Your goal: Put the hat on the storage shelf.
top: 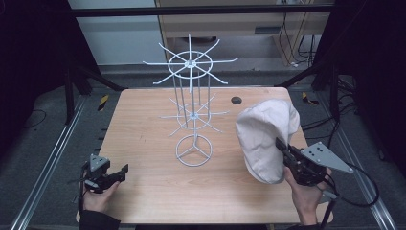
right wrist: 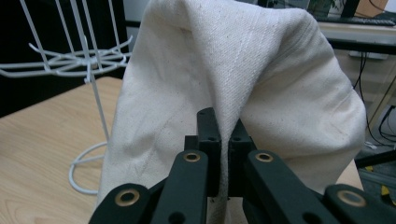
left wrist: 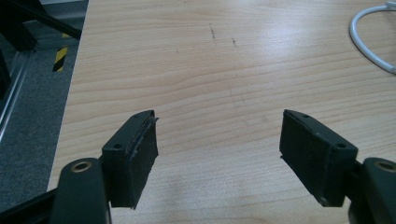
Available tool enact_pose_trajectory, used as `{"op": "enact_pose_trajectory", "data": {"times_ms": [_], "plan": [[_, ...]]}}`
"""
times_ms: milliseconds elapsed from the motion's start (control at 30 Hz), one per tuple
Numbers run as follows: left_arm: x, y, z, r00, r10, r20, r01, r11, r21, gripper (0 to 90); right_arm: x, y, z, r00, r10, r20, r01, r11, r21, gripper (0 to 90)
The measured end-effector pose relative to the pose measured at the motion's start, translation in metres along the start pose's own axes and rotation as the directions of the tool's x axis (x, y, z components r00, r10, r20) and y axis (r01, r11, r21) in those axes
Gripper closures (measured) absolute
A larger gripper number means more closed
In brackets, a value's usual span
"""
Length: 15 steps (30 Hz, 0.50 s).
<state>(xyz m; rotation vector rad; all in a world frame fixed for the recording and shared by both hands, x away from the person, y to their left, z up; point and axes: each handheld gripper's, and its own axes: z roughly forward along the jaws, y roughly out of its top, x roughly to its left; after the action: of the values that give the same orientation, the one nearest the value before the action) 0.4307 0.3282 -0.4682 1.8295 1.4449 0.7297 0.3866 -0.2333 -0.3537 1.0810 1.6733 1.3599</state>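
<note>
- The white wire rack (top: 192, 103) stands near the middle of the pale wood-grain surface (top: 143, 139): a slim upright post on a ring-shaped base with three spokes, and two tiers of thin arms fanning out like wheel spokes, the upper tier wider than the lower.
- To the right of the rack, lifted off the wood, hangs a cream cloth hat (top: 266, 139). It is soft and woven, with a visible twill weave in the right gripper view (right wrist: 243, 79), and it droops in a rounded, domed shape with loose folds.
- The right tool (top: 286, 151) sits at the hat's lower edge, its two black jaws pressed together with a fold of the cloth pinched between them; in its own view (right wrist: 223, 154) the fabric runs down into the narrow slit between the jaws.
- A grey triangular plate with small holes rides on top of that tool, and a black cable trails away from it.
- Left of the rack, by the near left corner of the surface, the left tool (top: 117, 173) rests low in a hand (top: 98, 196), its jaws spread wide apart with nothing between them.
- In the left gripper view the flat, matte black pads (left wrist: 142, 154) hover above bare wood, with a curve of the rack's white base ring (left wrist: 366, 42) at the upper right.
- A small dark round disc (top: 236, 100) sits in the wood behind the rack, to its right.
</note>
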Motion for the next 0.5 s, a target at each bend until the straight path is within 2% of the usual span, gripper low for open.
{"op": "enact_pose_trajectory", "data": {"times_ms": [167,200,500], "plan": [[0.000,0.000,0.000,1.0000,0.001,-0.001,-0.001,1.0000,0.002,27.1,-0.003,0.007,-0.003,0.9998,0.019,-0.006,-0.020,0.999,-0.050,88.9],[0.000,0.000,0.000,1.0000,0.001,-0.002,-0.001,1.0000,0.002,27.1,-0.004,0.008,-0.004,0.9999,0.012,-0.006,-0.012,0.997,-0.072,88.9],[0.000,0.000,0.000,1.0000,0.001,-0.001,-0.001,1.0000,0.002,27.1,-0.002,0.016,-0.011,0.9999,-0.017,0.000,0.017,0.989,-0.146,89.0]]}}
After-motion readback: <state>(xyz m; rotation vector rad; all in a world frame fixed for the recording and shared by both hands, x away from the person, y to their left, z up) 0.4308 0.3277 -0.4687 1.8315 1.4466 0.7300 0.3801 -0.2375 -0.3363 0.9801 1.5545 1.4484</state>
